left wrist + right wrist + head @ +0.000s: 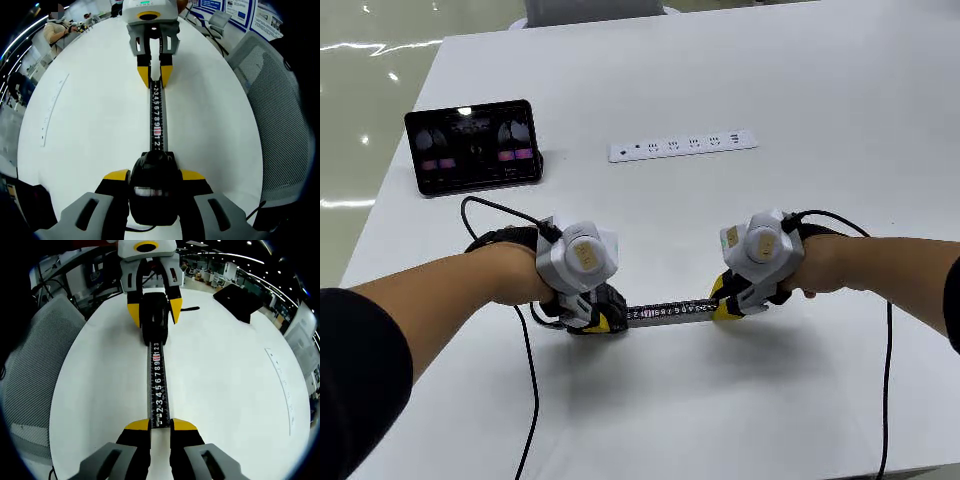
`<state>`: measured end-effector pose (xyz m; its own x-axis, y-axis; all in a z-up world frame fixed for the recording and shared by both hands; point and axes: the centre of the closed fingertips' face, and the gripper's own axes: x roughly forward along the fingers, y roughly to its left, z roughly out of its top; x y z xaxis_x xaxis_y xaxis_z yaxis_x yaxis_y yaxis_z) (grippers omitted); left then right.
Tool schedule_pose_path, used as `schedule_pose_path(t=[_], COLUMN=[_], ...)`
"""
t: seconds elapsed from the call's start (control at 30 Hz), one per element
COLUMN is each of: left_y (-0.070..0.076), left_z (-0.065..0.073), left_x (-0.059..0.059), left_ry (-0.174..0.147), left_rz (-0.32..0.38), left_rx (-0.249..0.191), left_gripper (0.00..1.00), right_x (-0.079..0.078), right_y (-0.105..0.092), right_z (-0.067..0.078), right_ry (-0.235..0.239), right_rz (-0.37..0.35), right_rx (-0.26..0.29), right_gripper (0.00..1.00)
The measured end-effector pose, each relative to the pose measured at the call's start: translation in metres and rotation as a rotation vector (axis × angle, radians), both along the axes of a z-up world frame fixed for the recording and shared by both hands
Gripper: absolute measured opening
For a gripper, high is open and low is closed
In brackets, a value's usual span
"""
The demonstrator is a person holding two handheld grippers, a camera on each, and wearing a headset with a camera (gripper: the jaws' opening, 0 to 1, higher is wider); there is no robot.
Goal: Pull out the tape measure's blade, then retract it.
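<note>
Head view: the tape measure's case (612,303) is clamped in the left gripper (603,315) near the table's (720,90) front edge. The blade (670,312) tip is pinched shut in the right gripper (722,300). A short length is drawn out; retraction is judged outstanding.

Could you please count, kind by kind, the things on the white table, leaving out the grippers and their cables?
Tape measure: 1
Tablet: 1
Power strip: 1
Total: 3
</note>
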<state>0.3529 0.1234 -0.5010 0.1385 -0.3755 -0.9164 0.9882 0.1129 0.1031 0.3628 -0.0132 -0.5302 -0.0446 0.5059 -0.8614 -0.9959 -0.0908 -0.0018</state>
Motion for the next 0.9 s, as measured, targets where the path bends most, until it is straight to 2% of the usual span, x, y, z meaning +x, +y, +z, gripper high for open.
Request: schedule_pose_path(t=[0.9], left_y=[0.0], left_z=[0.001], left_x=[0.0], left_ry=[-0.003], left_rz=[-0.013], left_rx=[0.007], left_gripper=[0.31], right_x=[0.004], right_y=[-0.027], right_z=[0.002], right_ry=[-0.003], right_rz=[-0.018], right_rx=[-0.024], right_gripper=[0.1])
